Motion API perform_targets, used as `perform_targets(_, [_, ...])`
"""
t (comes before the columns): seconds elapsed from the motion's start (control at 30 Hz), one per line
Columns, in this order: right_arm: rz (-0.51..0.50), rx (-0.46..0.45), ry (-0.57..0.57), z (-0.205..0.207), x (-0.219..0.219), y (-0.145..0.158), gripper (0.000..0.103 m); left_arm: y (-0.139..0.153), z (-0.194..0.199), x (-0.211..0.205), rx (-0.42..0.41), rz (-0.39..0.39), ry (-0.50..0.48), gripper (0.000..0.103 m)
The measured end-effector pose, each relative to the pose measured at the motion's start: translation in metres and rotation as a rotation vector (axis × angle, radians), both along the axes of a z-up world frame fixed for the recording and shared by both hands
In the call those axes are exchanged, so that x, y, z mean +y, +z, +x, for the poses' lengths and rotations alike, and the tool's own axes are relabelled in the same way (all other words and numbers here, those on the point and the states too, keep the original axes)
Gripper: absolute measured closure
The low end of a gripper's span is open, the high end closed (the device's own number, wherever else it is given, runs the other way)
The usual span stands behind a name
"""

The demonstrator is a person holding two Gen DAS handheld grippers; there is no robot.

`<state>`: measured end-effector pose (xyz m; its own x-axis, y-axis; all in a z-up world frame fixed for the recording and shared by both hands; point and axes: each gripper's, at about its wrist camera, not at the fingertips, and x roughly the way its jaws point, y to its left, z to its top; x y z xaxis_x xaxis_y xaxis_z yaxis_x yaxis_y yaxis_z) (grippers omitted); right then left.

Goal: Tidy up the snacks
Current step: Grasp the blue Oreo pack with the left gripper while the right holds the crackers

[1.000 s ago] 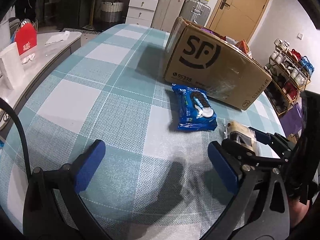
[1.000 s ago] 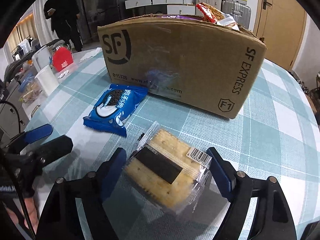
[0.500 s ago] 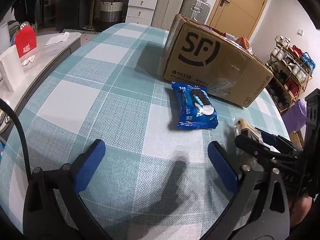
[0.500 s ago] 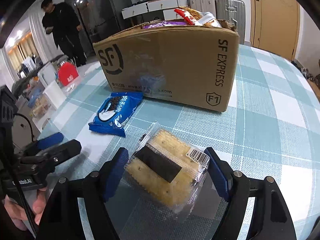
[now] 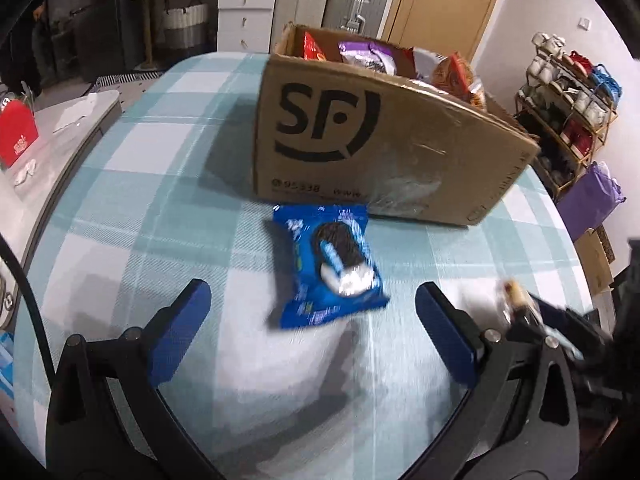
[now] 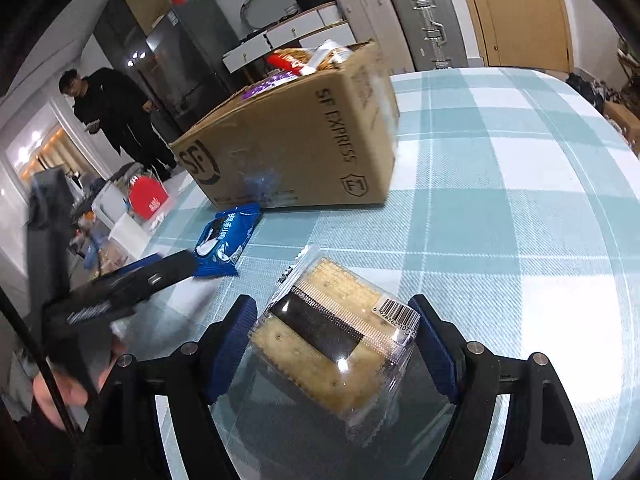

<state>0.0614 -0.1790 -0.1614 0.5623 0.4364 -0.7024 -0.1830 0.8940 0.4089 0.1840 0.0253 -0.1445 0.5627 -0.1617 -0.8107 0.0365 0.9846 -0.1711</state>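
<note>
A blue Oreo packet (image 5: 328,264) lies on the checked tablecloth in front of the brown SF cardboard box (image 5: 372,152), which holds several snack bags. My left gripper (image 5: 312,332) is open and empty, just short of the packet. My right gripper (image 6: 334,344) is shut on a clear pack of crackers (image 6: 336,340) and holds it above the table. The box (image 6: 296,152) and the Oreo packet (image 6: 226,240) also show in the right wrist view, with the left gripper's fingers (image 6: 132,284) at the left.
A grey side counter (image 5: 48,152) with a red box (image 5: 16,136) stands left of the table. A shoe rack (image 5: 568,92) and a purple bag (image 5: 592,200) stand right. A person in black (image 6: 116,116) stands beyond the box. The table edge (image 6: 616,184) curves at right.
My left gripper has moved forward toward the Oreo packet. My right gripper has closed on the cracker pack, lifted it and swung so the box sits further left.
</note>
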Motion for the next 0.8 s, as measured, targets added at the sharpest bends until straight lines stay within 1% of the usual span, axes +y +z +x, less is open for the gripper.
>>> perform_targets(0.13, [0.028, -0.001, -0.008, -0.007, -0.005, -0.001, 0.025, -0.007, 0.021, -0.006, 0.049, 0.0, 0.017, 0.001])
perform_targets(0.27, [0.046, 0.0, -0.007, -0.013, -0.009, 0.0, 0.025, -0.013, 0.038, -0.011, 0.083, 0.035, 0.036, 0.002])
perform_targets(0.37, [0.054, -0.001, -0.009, -0.017, -0.011, -0.001, 0.025, -0.017, 0.047, -0.011, 0.109, 0.06, 0.049, 0.008])
perform_targets(0.4, [0.056, -0.001, -0.01, -0.017, -0.011, -0.001, 0.025, -0.016, 0.047, -0.012, 0.106, 0.059, 0.046, 0.012])
perform_targets(0.43, [0.06, -0.001, -0.013, -0.018, -0.012, 0.0, 0.025, -0.016, 0.049, -0.013, 0.105, 0.058, 0.042, 0.013])
perform_targets(0.47, [0.063, -0.002, -0.016, -0.019, -0.013, 0.0, 0.025, -0.016, 0.05, -0.014, 0.101, 0.065, 0.033, 0.018])
perform_targets(0.5, [0.064, -0.001, -0.017, -0.02, -0.013, 0.0, 0.025, -0.015, 0.05, -0.015, 0.097, 0.075, 0.024, 0.026])
perform_targets(0.53, [0.065, -0.003, -0.017, -0.021, -0.014, 0.001, 0.025, -0.015, 0.049, -0.017, 0.091, 0.084, 0.014, 0.03])
perform_targets(0.57, [0.067, -0.004, -0.017, -0.021, -0.014, 0.001, 0.025, -0.013, 0.048, -0.019, 0.085, 0.089, -0.003, 0.038])
perform_targets(0.6, [0.069, -0.004, -0.017, -0.021, -0.014, 0.002, 0.025, -0.012, 0.048, -0.02, 0.081, 0.094, -0.013, 0.049])
perform_targets(0.63, [0.069, -0.006, -0.017, -0.022, -0.014, 0.002, 0.025, -0.012, 0.046, -0.021, 0.078, 0.096, -0.023, 0.057])
perform_targets(0.67, [0.07, -0.006, -0.015, -0.021, -0.013, 0.002, 0.025, -0.01, 0.045, -0.023, 0.077, 0.105, -0.039, 0.061])
perform_targets(0.8, [0.079, -0.002, -0.013, -0.022, -0.011, 0.002, 0.025, -0.009, 0.038, -0.022, 0.08, 0.091, -0.073, 0.061])
